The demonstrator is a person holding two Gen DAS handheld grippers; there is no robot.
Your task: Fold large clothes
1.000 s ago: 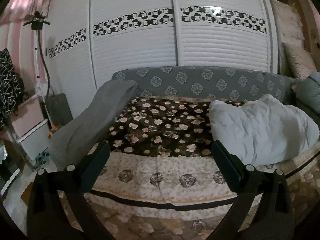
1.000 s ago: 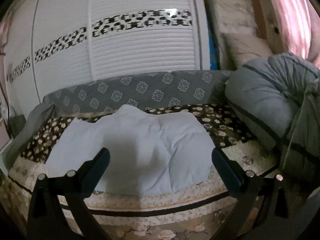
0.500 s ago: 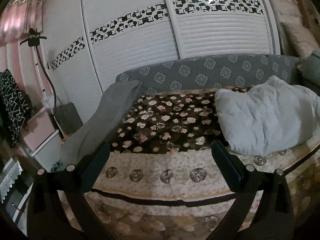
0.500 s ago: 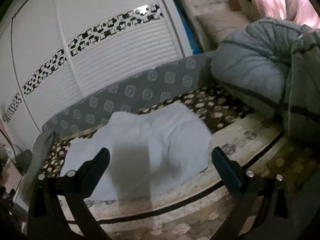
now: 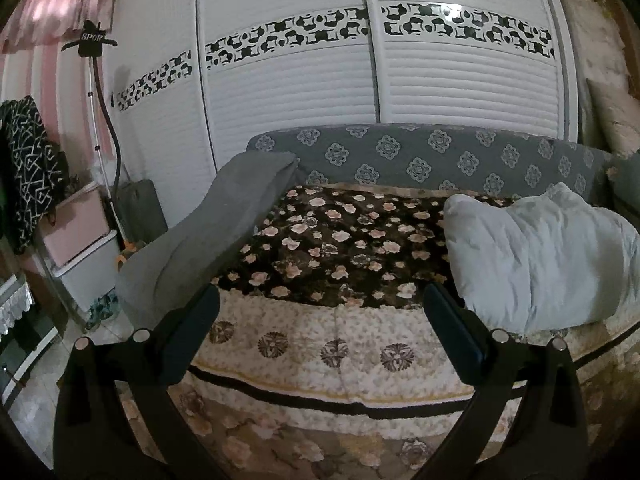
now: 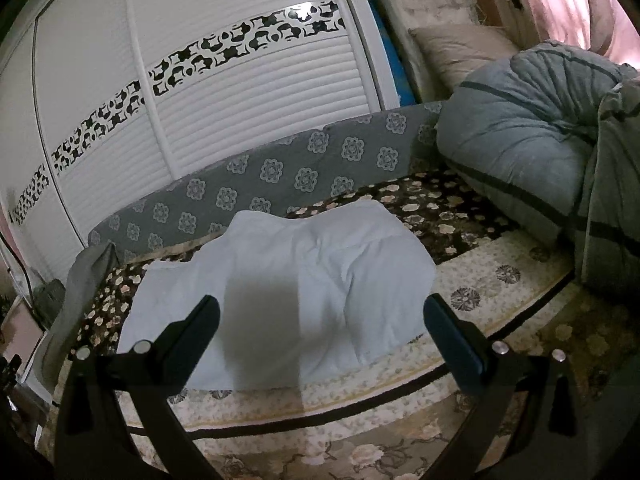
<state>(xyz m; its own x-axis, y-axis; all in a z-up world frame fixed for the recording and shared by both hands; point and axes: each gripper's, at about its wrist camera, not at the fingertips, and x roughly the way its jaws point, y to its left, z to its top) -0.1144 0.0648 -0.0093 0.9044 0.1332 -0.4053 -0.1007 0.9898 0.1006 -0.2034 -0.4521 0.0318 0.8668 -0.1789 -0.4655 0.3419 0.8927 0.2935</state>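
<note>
On the floral-quilted bed (image 6: 500, 264), a crumpled pale-blue garment (image 6: 304, 272) lies ahead of the right gripper (image 6: 320, 328), at three o'clock from the left gripper (image 5: 320, 320). Both grippers hover spread, empty. A grey cloth (image 5: 224, 224) drapes at nine o'clock; grey striped bedding (image 6: 532, 132) sits at two o'clock.

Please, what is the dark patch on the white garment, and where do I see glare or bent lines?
Right wrist view: a soft shadow falls on the white garment; the wardrobe doors carry a glare spot. Left wrist view: fisheye bows the door lines, and glare sits on the patterned band.
</note>
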